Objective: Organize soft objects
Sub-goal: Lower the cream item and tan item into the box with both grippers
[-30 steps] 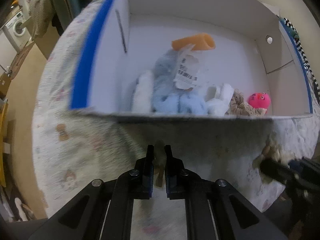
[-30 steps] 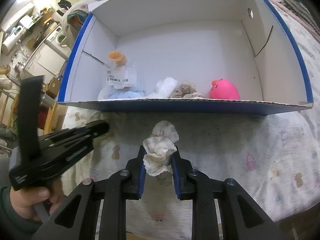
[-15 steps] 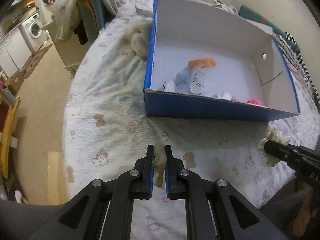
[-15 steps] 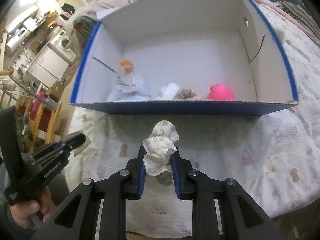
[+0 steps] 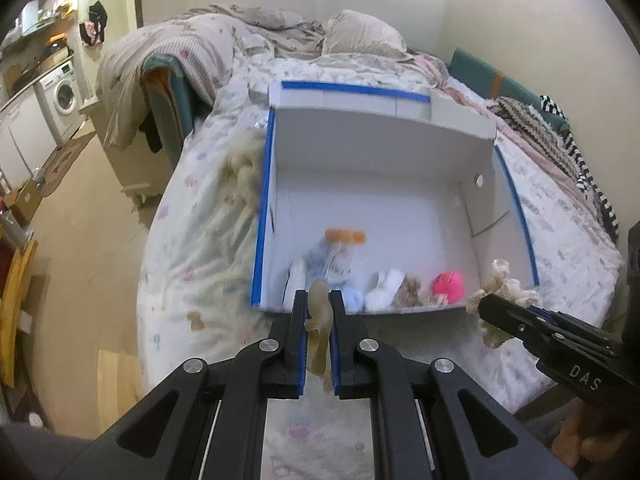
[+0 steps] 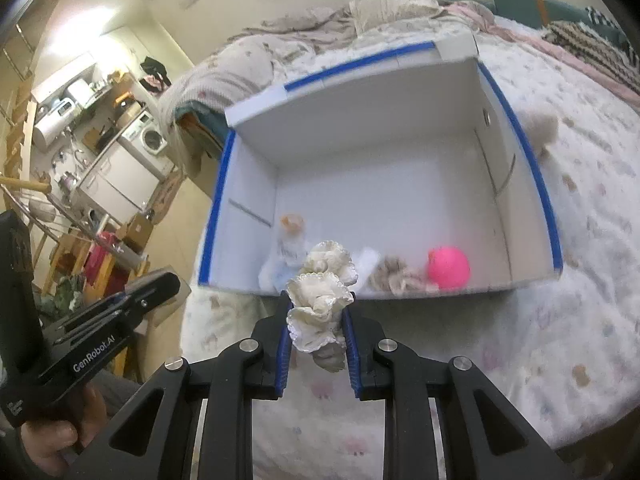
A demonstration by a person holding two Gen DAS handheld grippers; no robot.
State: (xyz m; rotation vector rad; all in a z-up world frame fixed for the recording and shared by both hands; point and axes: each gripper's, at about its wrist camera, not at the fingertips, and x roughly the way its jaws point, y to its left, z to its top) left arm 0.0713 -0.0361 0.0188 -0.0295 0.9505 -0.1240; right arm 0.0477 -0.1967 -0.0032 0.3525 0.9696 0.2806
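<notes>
A white box with blue edges (image 5: pixel 380 184) (image 6: pixel 384 184) lies open on the bed. Along its near wall sit an orange roll (image 5: pixel 345 236), a pale blue plush with a barcode tag (image 5: pixel 336 264), a white piece (image 5: pixel 386 286), a beige scrunchie (image 6: pixel 394 274) and a pink ball (image 5: pixel 449 286) (image 6: pixel 448 267). My left gripper (image 5: pixel 319 312) is shut on a thin tan rubbery strip (image 5: pixel 319 316) just before the box's near wall. My right gripper (image 6: pixel 316 316) is shut on a cream ruffled scrunchie (image 6: pixel 322 300), also seen from the side in the left wrist view (image 5: pixel 498 292).
A beige fluffy thing (image 5: pixel 242 172) lies on the printed bedsheet left of the box; another fluffy lump (image 6: pixel 542 128) lies right of it. Rumpled bedding and a pillow (image 5: pixel 360 36) are behind. The floor and a washing machine (image 5: pixel 64 92) lie to the left.
Both grippers have risen and pulled back from the box, keeping their items. The box looked close and large before; now its whole inside and the room behind show.
</notes>
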